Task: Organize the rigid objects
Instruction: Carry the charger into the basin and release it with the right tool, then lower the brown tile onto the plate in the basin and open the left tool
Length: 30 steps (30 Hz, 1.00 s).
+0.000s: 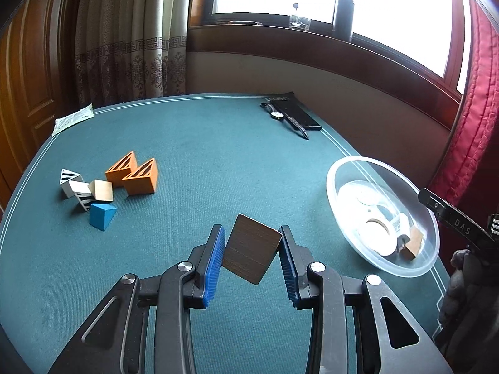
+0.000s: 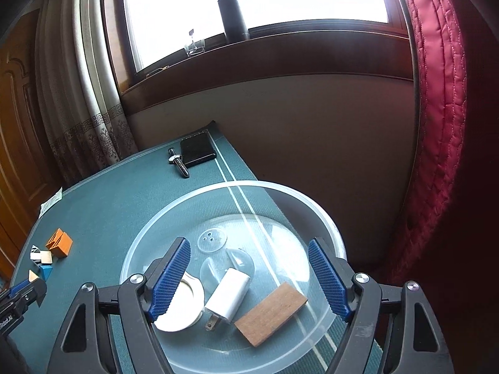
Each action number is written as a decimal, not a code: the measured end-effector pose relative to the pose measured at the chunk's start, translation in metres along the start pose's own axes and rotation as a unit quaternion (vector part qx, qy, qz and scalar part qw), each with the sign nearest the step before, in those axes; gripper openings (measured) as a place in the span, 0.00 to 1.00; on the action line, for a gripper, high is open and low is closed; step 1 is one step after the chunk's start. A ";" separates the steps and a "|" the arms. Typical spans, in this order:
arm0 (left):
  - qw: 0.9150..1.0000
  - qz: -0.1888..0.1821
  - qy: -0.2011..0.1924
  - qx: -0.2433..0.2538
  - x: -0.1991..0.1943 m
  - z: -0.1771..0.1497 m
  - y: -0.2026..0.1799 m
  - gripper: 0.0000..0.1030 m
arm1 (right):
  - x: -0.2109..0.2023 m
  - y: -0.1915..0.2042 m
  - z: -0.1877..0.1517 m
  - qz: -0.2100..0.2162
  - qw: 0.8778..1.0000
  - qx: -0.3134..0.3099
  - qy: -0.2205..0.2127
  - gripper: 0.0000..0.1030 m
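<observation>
Both grippers, left (image 1: 252, 246) and right (image 2: 249, 277), tilt downward.

Your left gripper (image 1: 252, 251) holds a dark wooden tile (image 1: 251, 248) above the green felt table (image 1: 218, 155). Left of it sits a cluster of wooden wedge blocks (image 1: 109, 184). To the right stands a clear plastic bowl (image 2: 237, 187); your right gripper (image 2: 249, 275) hangs over it, and inside lie a white plug adapter (image 2: 229, 296), a brown wooden block (image 2: 269, 313) and a white ring (image 2: 187, 308). At the table's far edge, a black wristwatch (image 1: 282, 117) lies beside a black flat case (image 1: 296, 113).
</observation>
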<state>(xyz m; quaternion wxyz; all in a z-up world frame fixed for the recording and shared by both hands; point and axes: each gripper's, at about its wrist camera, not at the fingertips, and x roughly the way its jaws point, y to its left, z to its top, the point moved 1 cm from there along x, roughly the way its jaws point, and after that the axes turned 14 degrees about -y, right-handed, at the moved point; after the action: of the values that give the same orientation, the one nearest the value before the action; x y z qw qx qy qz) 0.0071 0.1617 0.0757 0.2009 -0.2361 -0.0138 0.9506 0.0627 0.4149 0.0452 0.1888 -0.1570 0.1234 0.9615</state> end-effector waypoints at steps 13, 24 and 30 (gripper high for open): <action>0.997 -0.069 0.000 0.036 0.032 0.019 -0.062 0.35 | -0.001 -0.023 0.002 -0.027 0.999 0.022 -0.009 0.79; 0.989 -0.132 0.007 0.062 0.050 0.026 -0.116 0.35 | -0.001 -0.036 0.003 -0.045 0.998 0.040 -0.016 0.79; 0.986 -0.155 0.022 0.051 0.056 0.021 -0.129 0.64 | -0.001 -0.042 0.003 -0.054 0.997 0.048 -0.018 0.79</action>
<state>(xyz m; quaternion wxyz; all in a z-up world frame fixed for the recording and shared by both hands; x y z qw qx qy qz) 0.0005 0.3032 0.0854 0.3580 -0.2410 0.0027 0.9021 0.0799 0.4530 0.0412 0.2499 -0.1365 0.1568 0.9457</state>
